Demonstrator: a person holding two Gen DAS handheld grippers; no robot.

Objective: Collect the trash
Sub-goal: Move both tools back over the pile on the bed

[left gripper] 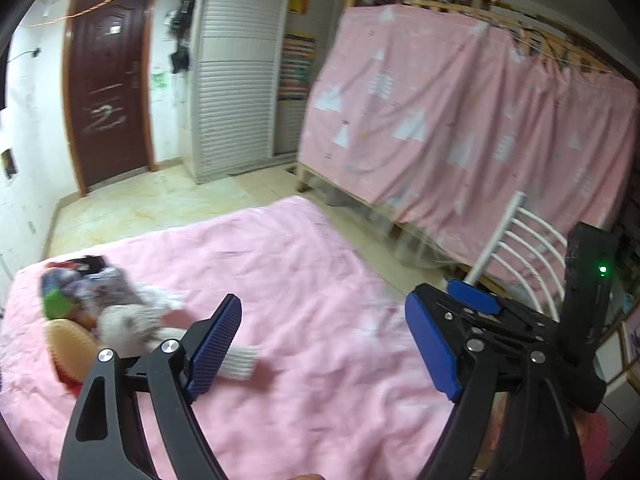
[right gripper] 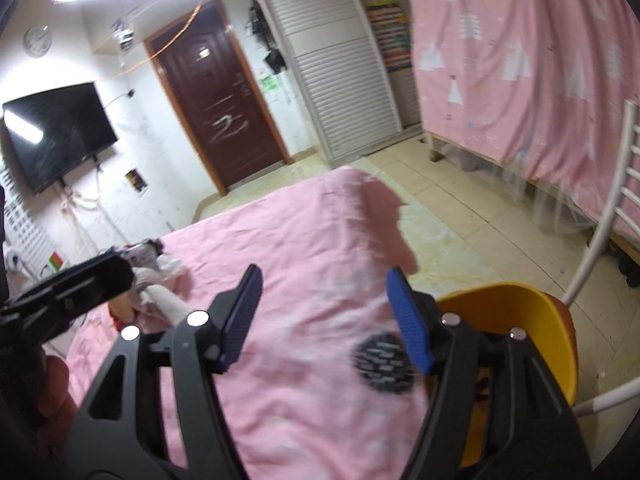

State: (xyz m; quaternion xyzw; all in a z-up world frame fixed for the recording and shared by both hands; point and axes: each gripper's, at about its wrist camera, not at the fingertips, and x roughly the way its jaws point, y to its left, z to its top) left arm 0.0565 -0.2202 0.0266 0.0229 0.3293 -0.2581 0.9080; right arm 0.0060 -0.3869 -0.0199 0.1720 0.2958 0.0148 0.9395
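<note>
A pile of trash [left gripper: 80, 288] lies at the left edge of the pink bed cover [left gripper: 304, 264]: dark wrappers, a green scrap, a tan ribbed cup [left gripper: 70, 350] and crumpled white paper [left gripper: 128, 326]. My left gripper [left gripper: 324, 346] hangs open over the bed, to the right of the pile, with nothing between its pads. My right gripper [right gripper: 324, 320] is also open and empty above the cover. Under it lies a blurred whitish patch with a black round print [right gripper: 384, 364]. In the right wrist view the pile [right gripper: 148, 258] sits far left, behind the left gripper's body [right gripper: 80, 286].
A yellow bin-like container [right gripper: 520, 320] stands at the bed's right side beside a white metal rail [right gripper: 600, 236]. Beyond are tiled floor [right gripper: 460, 220], a pink-curtained bunk frame [left gripper: 460, 112], a dark door [left gripper: 108, 96], a louvred wardrobe [left gripper: 236, 80] and a wall television [right gripper: 56, 136].
</note>
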